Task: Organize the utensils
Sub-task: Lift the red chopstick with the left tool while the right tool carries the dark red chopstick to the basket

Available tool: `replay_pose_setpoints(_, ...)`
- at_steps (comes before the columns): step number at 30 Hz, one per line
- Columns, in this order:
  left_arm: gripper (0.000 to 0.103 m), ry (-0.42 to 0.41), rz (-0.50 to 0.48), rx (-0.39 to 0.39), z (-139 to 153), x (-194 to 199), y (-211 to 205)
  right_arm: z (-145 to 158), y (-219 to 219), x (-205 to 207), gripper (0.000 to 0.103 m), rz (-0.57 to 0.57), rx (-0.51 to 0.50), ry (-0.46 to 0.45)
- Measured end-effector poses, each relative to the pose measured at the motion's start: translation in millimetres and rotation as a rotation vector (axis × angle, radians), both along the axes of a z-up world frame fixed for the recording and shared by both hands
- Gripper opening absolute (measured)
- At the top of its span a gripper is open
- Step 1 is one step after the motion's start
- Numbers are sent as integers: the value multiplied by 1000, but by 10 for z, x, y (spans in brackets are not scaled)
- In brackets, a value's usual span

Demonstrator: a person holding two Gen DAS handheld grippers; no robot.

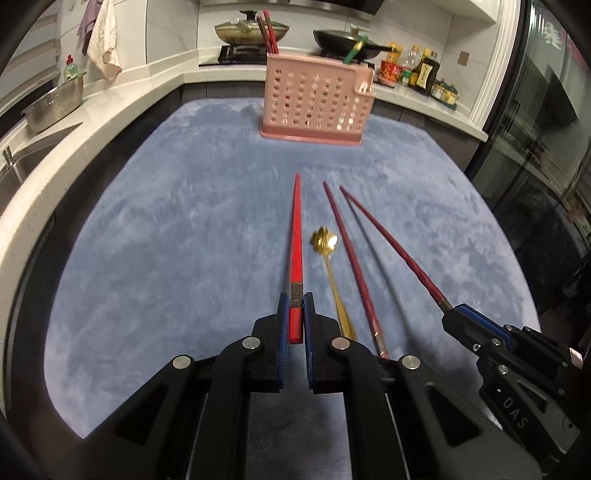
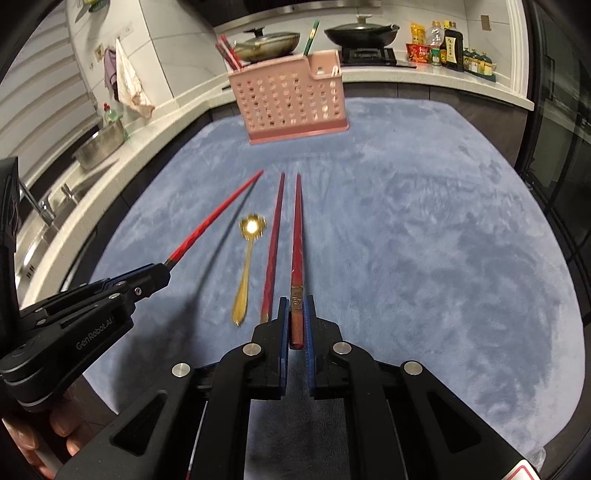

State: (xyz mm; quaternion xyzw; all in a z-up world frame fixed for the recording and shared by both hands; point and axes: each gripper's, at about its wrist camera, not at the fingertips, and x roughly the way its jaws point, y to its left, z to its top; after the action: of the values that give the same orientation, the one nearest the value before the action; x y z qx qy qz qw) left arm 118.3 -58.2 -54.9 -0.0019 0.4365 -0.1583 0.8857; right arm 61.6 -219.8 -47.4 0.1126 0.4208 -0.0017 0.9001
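While chopsticks (image 1: 269,31) stand in it, pink basket (image 1: 314,99) sits upright

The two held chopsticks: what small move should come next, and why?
Probably carry both forward toward the pink holder. The left gripper is shut on a bright red chopstick and the right gripper on a darker one, both lifted and pointing at it.

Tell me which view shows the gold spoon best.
The right wrist view: the gold spoon lies in full sight on the blue mat, from flower-shaped bowl to handle end, though glare hits the bowl. In the left wrist view, the spoon shows its bowl clearly, but the left hand-held gripper hides its handle end.
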Motion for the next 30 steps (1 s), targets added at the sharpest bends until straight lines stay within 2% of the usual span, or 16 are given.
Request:
replay_pose_setpoints(12, 7, -91, 27, -75, 741, 223, 146, 713, -188, 166, 7, -31, 17, -144)
replay_pose_setpoints(20, 7, -198, 30, -67, 1261, 440, 127, 1133, -316, 343, 7, -46, 3, -237)
replay_pose_setpoints(30, 7, -279, 6, -80, 1774, 750, 74, 1575, -424, 611, 7, -26, 11, -312)
